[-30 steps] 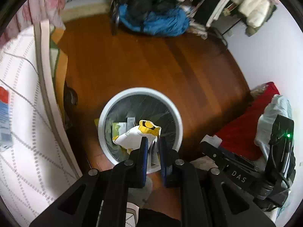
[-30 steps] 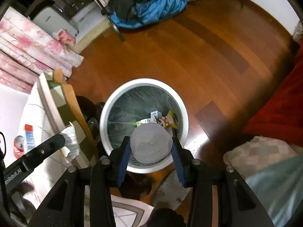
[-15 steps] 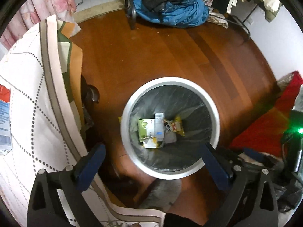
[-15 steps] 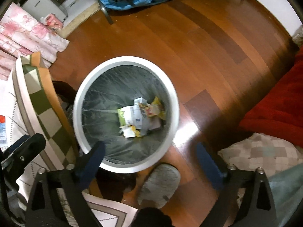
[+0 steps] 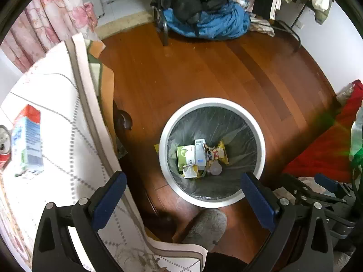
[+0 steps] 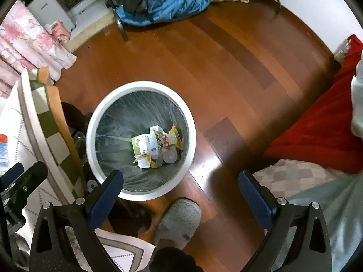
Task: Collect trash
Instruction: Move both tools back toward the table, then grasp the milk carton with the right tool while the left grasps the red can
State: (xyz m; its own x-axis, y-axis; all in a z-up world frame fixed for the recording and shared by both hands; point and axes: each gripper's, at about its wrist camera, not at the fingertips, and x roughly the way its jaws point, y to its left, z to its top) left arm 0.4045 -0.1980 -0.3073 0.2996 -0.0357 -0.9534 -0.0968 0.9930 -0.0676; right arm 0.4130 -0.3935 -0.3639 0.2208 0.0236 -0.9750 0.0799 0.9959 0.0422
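A round white-rimmed trash bin (image 5: 212, 201) (image 6: 192, 140) with a clear liner stands on the wooden floor. In its bottom lie a green-and-white box (image 5: 186, 157) (image 6: 141, 145), a yellow snack wrapper (image 5: 216, 153) (image 6: 170, 139), a crumpled wrapper (image 5: 189, 172) and a pale round cup (image 5: 215, 168) (image 6: 170, 157). My left gripper (image 5: 183, 195) hangs open above the bin's near rim, empty. My right gripper (image 6: 180, 190) is open and empty too, just in front of the bin. On the table at left lie a blue-and-white carton (image 5: 27, 140) and a red can (image 5: 3, 147).
A white patterned tablecloth (image 5: 56, 124) covers the table at left. A grey slipper (image 5: 205, 229) (image 6: 179, 221) stands on the floor near the bin. A red blanket (image 6: 317, 133) lies at right. A blue bundle of clothes (image 5: 211, 22) sits by the far wall.
Both grippers opened: the left let go of a yellow-and-white wrapper, the right of a pale round cup. Both pieces now lie in the bin. The grippers rose a little.
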